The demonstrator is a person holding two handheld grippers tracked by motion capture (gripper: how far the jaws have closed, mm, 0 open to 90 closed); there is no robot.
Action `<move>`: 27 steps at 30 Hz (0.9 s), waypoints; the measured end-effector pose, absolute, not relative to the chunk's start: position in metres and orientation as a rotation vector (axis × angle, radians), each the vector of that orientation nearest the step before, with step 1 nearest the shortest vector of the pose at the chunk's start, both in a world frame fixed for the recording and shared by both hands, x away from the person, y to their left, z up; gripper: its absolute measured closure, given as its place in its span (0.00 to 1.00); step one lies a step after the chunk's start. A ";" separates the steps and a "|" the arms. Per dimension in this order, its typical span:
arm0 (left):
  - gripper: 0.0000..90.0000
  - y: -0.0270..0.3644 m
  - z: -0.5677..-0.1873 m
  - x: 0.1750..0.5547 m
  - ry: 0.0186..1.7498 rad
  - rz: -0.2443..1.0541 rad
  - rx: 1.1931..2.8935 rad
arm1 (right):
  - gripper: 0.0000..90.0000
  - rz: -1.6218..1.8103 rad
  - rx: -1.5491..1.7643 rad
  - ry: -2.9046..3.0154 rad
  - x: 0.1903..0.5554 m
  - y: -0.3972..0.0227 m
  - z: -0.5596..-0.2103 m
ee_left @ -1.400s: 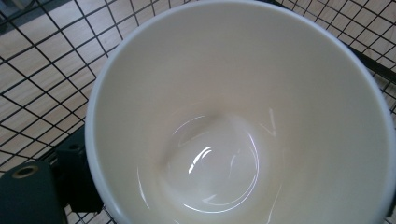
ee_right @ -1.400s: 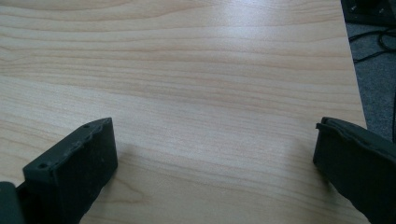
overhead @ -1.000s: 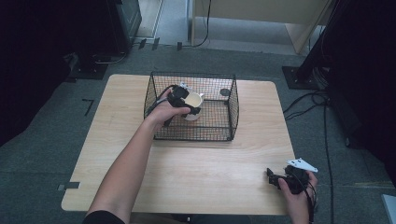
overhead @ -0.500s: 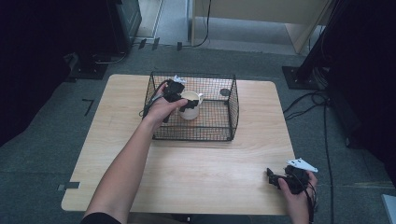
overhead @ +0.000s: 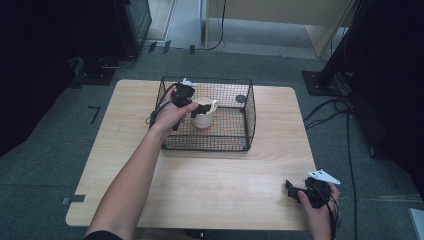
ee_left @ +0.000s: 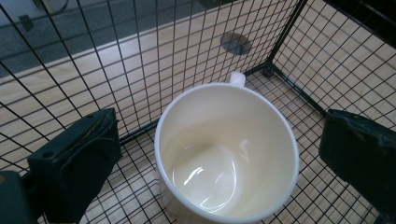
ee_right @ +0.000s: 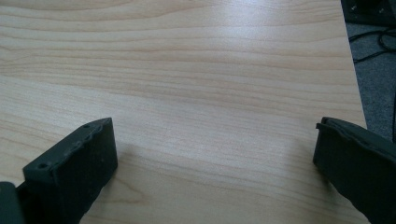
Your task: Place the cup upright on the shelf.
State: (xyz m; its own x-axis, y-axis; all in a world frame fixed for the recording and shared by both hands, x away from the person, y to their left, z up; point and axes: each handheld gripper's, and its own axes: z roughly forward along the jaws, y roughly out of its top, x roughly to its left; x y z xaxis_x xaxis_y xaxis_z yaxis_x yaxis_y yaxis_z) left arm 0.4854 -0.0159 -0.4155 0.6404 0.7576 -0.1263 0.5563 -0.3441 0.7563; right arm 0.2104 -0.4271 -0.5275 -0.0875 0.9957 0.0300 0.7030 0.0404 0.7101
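White mug (ee_left: 227, 154), upright inside wire basket (overhead: 248, 117): directly between spread jaws of left gripper (overhead: 196, 108), untouched; right gripper (overhead: 296, 191), equally spread, empty, well apart.

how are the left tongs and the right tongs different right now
The left tongs are up inside the wire basket, straddling the white mug; the right tongs sit low at the table near its right corner. The left frame the mug, the right only bare wood. Both are open and black.
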 end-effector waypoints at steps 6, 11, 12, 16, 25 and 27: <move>0.00 -0.012 -0.403 0.477 1.004 0.335 2.014 | 0.00 0.798 1.709 1.843 0.210 -0.427 -0.527; 0.00 -0.007 -0.391 0.468 0.994 0.351 1.994 | 0.00 0.797 1.709 1.843 0.210 -0.427 -0.527; 0.00 -0.007 -0.389 0.466 0.994 0.356 1.987 | 0.00 0.797 1.709 1.843 0.210 -0.427 -0.527; 0.00 -0.004 -0.385 0.459 0.997 0.367 1.972 | 0.00 0.797 1.709 1.843 0.210 -0.427 -0.527; 0.00 0.010 -0.370 0.435 1.029 0.433 1.915 | 0.00 0.798 1.709 1.843 0.210 -0.427 -0.527; 0.00 0.014 -0.369 0.429 1.042 0.458 1.902 | 0.00 0.798 1.709 1.843 0.210 -0.427 -0.527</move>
State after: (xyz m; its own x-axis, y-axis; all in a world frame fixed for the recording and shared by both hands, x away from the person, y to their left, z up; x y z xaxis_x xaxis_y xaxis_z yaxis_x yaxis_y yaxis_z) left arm 0.4287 0.0141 -0.3686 0.5777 0.8111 -0.0911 0.4810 -0.2482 0.8408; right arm 0.2105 -0.4271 -0.5275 -0.0878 0.9957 0.0298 0.7030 0.0407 0.7100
